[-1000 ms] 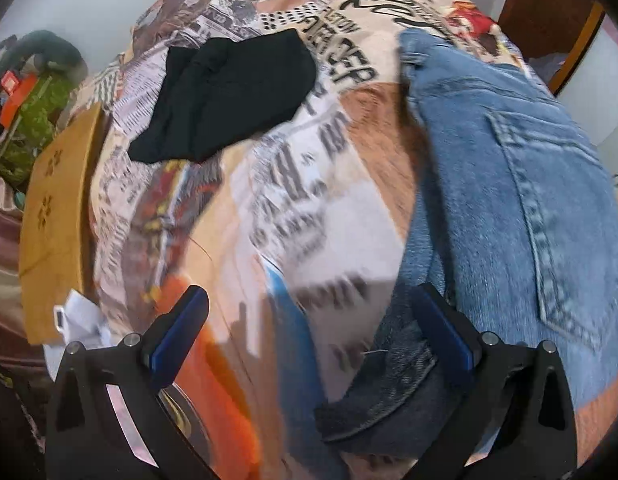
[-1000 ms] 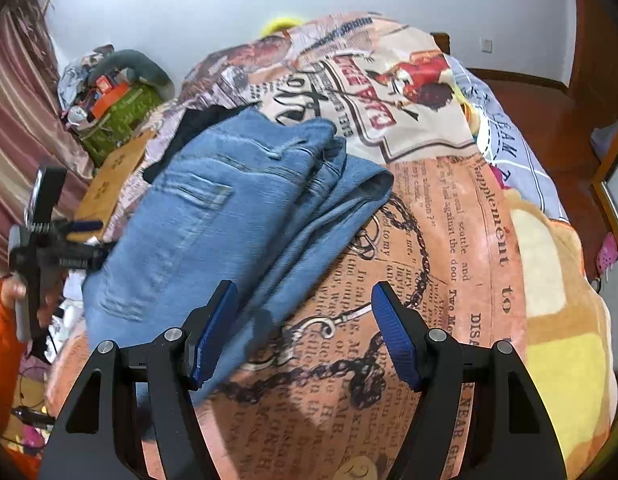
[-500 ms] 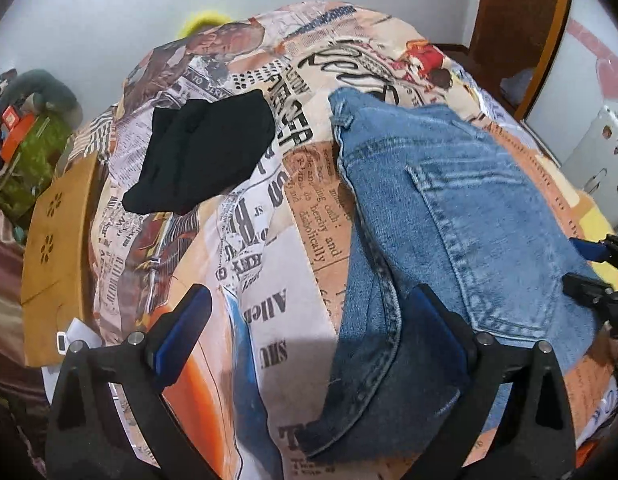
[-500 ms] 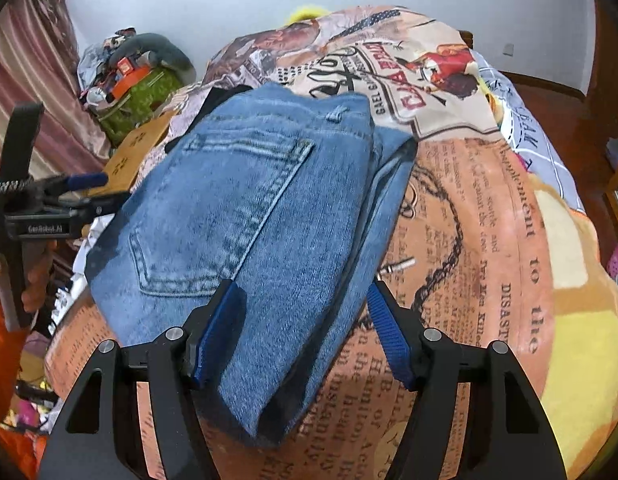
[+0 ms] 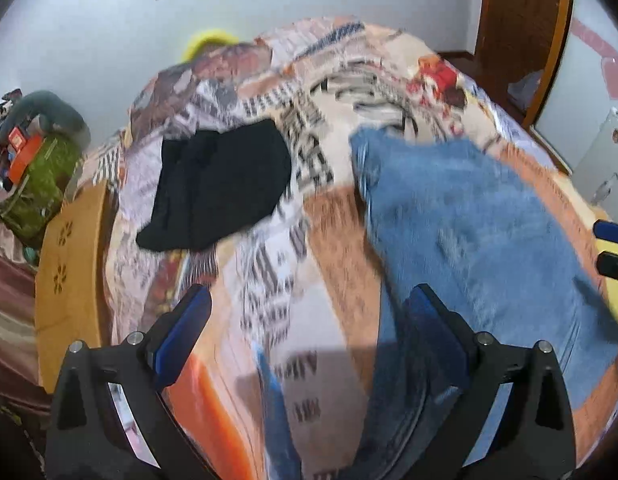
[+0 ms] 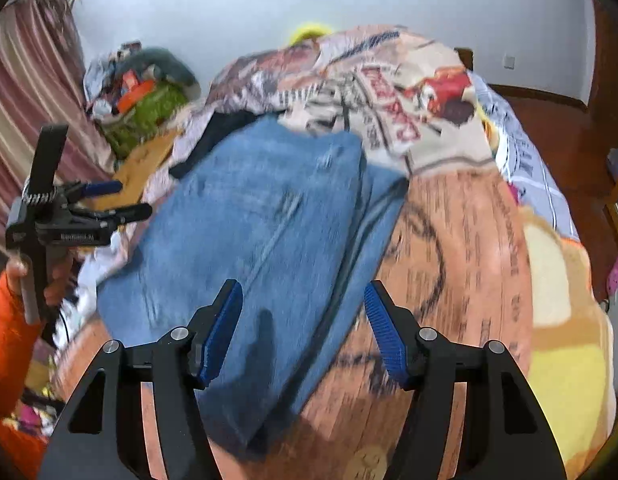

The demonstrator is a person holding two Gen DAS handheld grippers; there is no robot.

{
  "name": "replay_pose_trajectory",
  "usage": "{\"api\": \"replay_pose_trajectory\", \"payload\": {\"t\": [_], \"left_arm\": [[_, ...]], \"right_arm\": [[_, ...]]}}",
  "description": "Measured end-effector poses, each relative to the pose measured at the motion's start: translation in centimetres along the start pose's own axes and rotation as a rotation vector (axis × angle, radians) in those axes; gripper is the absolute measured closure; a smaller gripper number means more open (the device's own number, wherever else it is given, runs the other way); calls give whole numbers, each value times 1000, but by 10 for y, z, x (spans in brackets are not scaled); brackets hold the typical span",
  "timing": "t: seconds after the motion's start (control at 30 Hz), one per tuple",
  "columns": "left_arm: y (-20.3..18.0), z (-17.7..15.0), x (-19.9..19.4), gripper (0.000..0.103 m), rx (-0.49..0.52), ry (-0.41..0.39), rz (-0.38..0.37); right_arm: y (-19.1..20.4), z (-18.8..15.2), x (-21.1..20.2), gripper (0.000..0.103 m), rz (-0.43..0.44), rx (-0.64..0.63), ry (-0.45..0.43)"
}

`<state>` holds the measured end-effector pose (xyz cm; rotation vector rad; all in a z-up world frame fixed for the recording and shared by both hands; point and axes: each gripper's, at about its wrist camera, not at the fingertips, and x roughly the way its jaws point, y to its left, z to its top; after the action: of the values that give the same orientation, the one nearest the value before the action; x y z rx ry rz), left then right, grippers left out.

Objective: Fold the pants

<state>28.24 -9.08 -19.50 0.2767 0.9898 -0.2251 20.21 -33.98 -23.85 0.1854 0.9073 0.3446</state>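
Folded blue jeans [image 5: 469,232] lie flat on the bed, also in the right wrist view [image 6: 269,240]. My left gripper [image 5: 305,340] is open and empty, above the bedspread at the jeans' left edge; its right finger overlaps the denim in view. It also shows at the left of the right wrist view [image 6: 105,200], held by a hand in an orange sleeve. My right gripper [image 6: 303,332] is open and empty, raised over the near end of the jeans. Its tips show at the right edge of the left wrist view [image 5: 613,248]. Both views are motion-blurred.
A black folded garment [image 5: 217,188] lies on the printed bedspread [image 5: 309,152] left of the jeans. A wooden board [image 5: 69,272] and a green bag [image 5: 41,184] stand beside the bed on the left. A wooden door [image 5: 521,32] is at the far right.
Both grippers have lifted and pulled back from the jeans, which now lie smaller in both views. The jeans stay flat on the bed. Both grippers stay open.
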Motion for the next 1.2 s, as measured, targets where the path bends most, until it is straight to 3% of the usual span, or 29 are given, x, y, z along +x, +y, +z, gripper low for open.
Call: {"api": "replay_pose_trajectory", "payload": {"t": [0.27,0.43,0.57,0.87,1.2], "left_arm": [[-20,59,23,3,16,-31,-50],[-37,76,54,3,45,14,-72],[-49,80,74,3,86,31,-68],[-51,79,103,1,93,65,-116],[-49,70,111,0,67,47,-102]], "right_arm": [[-24,51,37,49,6,21,-46],[-39,72,72,61,35,62,-9],[-53,84,104,71,33,106,39],[-56,84,131,76,84,78,122],[-44,78,131,81,-41,-30,101]]}}
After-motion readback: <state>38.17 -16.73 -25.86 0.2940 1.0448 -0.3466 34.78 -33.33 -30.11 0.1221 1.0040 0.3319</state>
